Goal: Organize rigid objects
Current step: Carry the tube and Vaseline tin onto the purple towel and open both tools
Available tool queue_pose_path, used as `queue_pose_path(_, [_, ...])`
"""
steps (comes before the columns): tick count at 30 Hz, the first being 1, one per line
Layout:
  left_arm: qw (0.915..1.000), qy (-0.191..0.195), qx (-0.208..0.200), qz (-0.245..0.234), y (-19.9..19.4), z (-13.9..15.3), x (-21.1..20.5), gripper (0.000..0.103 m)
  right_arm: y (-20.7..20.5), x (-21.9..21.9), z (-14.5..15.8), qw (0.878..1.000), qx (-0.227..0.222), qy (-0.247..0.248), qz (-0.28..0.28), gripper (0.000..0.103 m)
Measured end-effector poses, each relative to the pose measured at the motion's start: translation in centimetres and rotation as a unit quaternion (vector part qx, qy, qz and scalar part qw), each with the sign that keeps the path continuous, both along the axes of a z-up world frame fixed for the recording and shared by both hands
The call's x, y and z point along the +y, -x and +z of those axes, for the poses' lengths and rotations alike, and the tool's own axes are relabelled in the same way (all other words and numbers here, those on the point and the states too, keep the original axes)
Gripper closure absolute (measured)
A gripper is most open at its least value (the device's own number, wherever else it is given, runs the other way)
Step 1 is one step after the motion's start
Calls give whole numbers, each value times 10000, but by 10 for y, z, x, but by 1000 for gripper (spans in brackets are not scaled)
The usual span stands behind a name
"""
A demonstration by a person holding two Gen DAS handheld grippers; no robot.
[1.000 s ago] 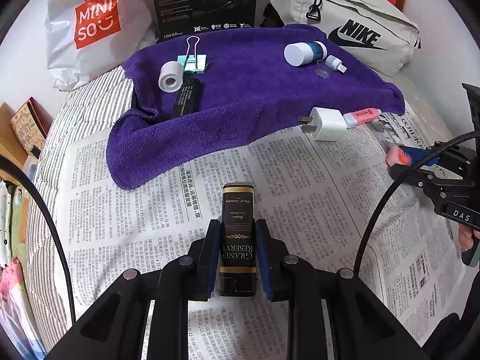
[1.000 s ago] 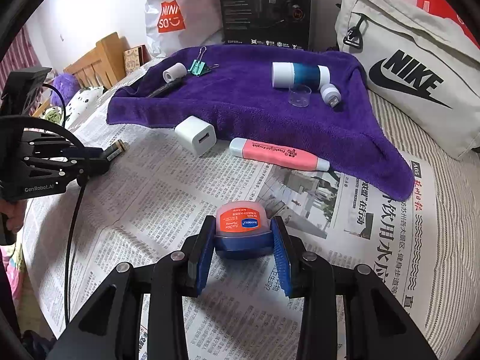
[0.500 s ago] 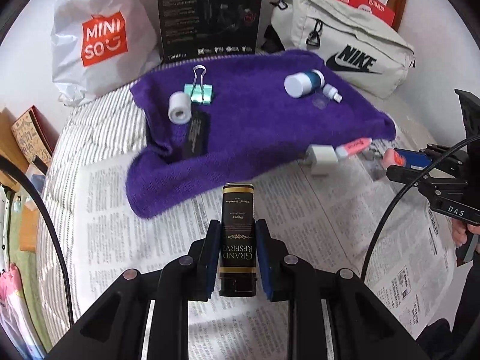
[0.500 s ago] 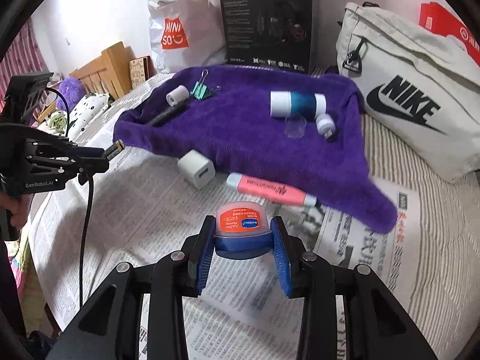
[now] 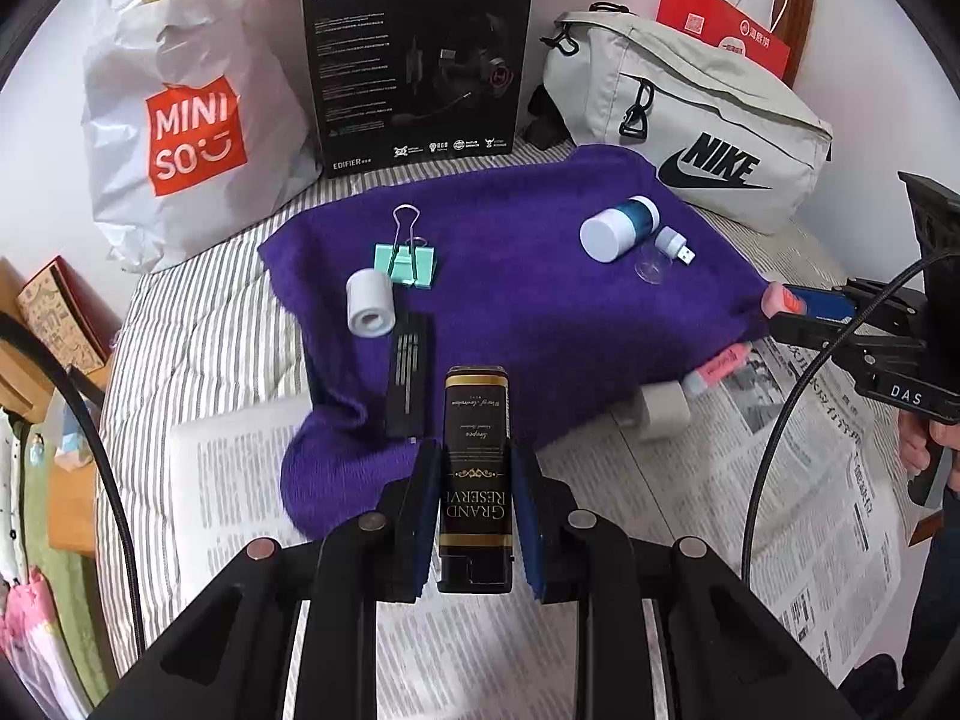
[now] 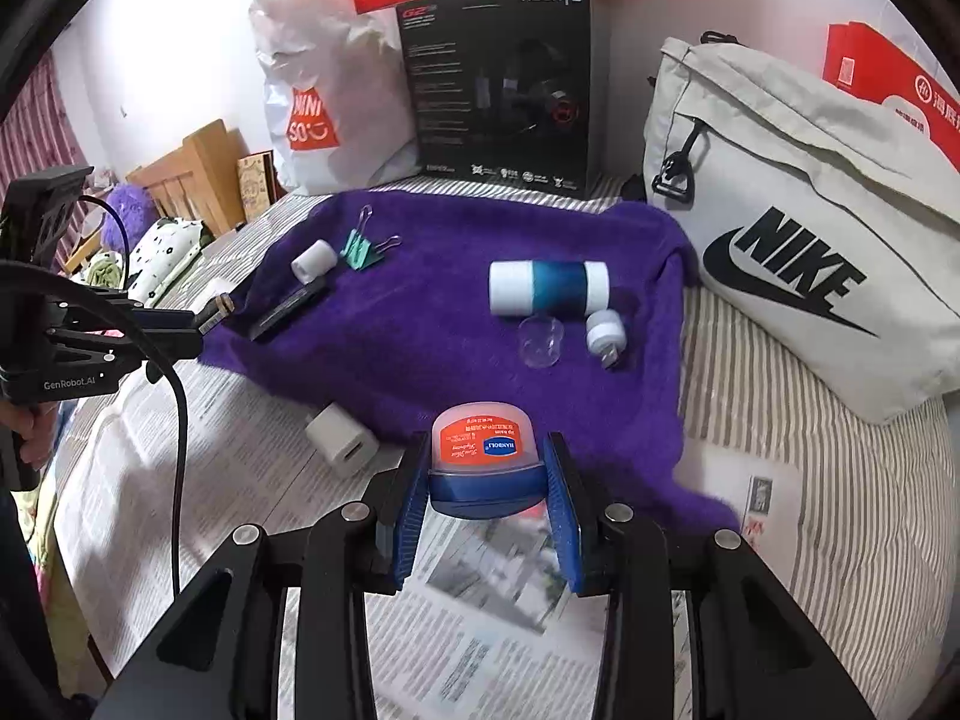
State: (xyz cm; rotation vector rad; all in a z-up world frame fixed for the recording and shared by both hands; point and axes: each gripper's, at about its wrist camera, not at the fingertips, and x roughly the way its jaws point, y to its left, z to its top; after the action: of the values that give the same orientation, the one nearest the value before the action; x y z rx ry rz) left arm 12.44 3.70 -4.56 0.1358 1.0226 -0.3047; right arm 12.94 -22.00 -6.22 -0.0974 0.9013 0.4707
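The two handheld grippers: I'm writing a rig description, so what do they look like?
Both are black frames of linked bars with silver rivets and ribbed blue pads. The left gripper shows white "GenRobot.AI" lettering from the right wrist view; the right gripper shows white "DAS" lettering from the left wrist view. A black cable trails from each.

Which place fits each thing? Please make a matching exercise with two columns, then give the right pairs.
Things
1. black rectangular tin with gold lettering
2. small blue jar with an orange lid
3. mint green metal binder clip
4. white cube-shaped wall charger

Places
A. on the newspaper, beside the edge of the purple towel
B. clamped in the right gripper
C. lying on the purple towel
D. clamped in the left gripper

Pairs: 1-D, 2-B, 3-C, 4-A
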Motion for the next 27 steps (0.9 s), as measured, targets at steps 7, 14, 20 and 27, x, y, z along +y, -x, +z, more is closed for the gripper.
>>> queue_pose_path(7, [10000,33,31,-34,-24,-4,-2,80,-28,-6,-4,9999,90,34,-118,66])
queue_pose_path(14, [9999,48,116,-71,-47,-13,-4,80,-56,-3,-20,9992,297,181,-174,66])
queue_pose_path(20, [9997,67,198,-107,-60,-22,-4,80,-73,3,-38,9982,441,379,-125,66])
queue_pose_path(27, [9996,80,240,-137,-68,-26,-4,80,-78,6,-42,9984,419,373,-93,66])
